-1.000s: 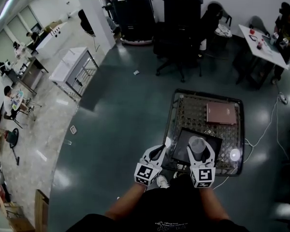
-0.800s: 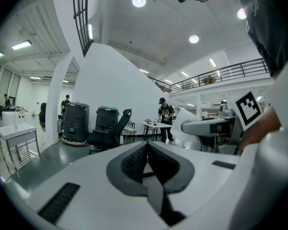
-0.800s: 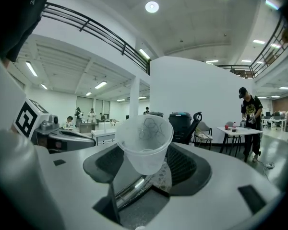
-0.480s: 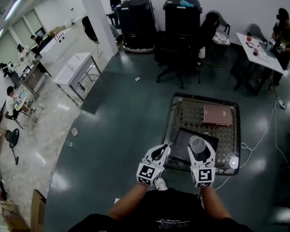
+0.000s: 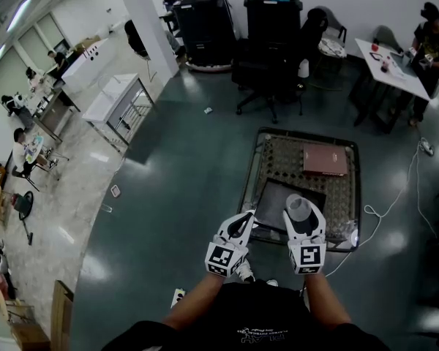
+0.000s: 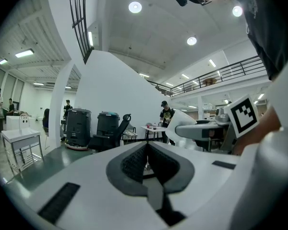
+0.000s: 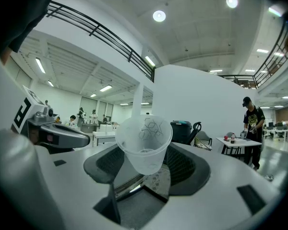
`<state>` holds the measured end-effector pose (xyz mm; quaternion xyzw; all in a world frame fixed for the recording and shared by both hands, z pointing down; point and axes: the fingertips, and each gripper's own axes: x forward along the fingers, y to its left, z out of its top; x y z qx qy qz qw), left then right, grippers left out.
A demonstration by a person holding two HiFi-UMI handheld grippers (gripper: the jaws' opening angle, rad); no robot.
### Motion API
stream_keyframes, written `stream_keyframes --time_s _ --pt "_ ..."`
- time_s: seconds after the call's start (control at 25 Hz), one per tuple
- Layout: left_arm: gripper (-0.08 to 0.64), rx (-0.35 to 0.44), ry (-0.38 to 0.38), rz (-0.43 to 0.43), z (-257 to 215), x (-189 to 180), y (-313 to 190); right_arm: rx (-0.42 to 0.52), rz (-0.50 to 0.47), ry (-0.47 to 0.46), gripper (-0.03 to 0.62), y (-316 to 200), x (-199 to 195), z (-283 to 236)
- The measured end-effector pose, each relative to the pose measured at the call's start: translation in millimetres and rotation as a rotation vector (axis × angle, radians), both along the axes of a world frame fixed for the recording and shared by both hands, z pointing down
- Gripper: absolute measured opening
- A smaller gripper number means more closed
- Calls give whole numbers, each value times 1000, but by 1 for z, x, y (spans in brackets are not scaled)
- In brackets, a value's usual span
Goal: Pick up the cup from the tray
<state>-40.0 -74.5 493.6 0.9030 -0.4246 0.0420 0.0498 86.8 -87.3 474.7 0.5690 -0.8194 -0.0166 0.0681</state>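
Note:
A clear plastic cup [image 5: 298, 208] is held between the jaws of my right gripper [image 5: 303, 215], above the near part of the dark tray [image 5: 275, 195]. In the right gripper view the cup [image 7: 144, 143] hangs tilted between the pads, and the right gripper [image 7: 143, 170] is shut on its wall. My left gripper [image 5: 243, 224] hovers at the tray's near left corner, beside the low table. Its jaws [image 6: 146, 160] are shut with nothing between them.
The tray lies on a low table with a woven top [image 5: 282, 158], beside a flat pink-brown case [image 5: 325, 159]. A white cable [image 5: 384, 209] trails on the floor at right. Black bins [image 5: 275, 13] and an office chair [image 5: 267, 68] stand behind, and a white cart [image 5: 113, 97] at left.
The right gripper still holds the cup and has drawn slightly back toward the tray's near edge. The view has shifted, and the left gripper stays shut beside it.

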Motion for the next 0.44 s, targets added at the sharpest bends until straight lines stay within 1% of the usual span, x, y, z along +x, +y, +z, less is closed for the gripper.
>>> stream_keyframes --time_s 0.2,0.44 --pt "9 9 -5 -5 -4 5 11 8 -6 4 279 7 3 -2" --pt "10 16 -4 -13 -7 11 13 23 -14 9 279 6 7 -8"
